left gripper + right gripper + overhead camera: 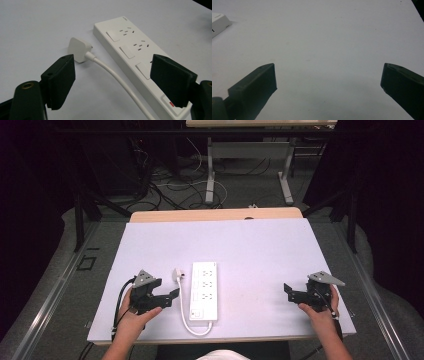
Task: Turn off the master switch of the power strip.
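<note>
Both grippers — left, right — gaped empty; next, probably, grab the plug beside the power strip.

No text is proving readable anywhere. The white power strip is carrying a small grey mark at its far end, upper centre of the left gripper view, too tiny to make out.

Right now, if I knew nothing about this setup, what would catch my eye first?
Probably the long white plastic power strip lying near the middle of the white table, with its white plug resting unplugged just to its left, the cord looping round to its near end. Next, a black two-jaw tool in each hand: the left tool open beside the plug, the right tool open over bare tabletop.
</note>
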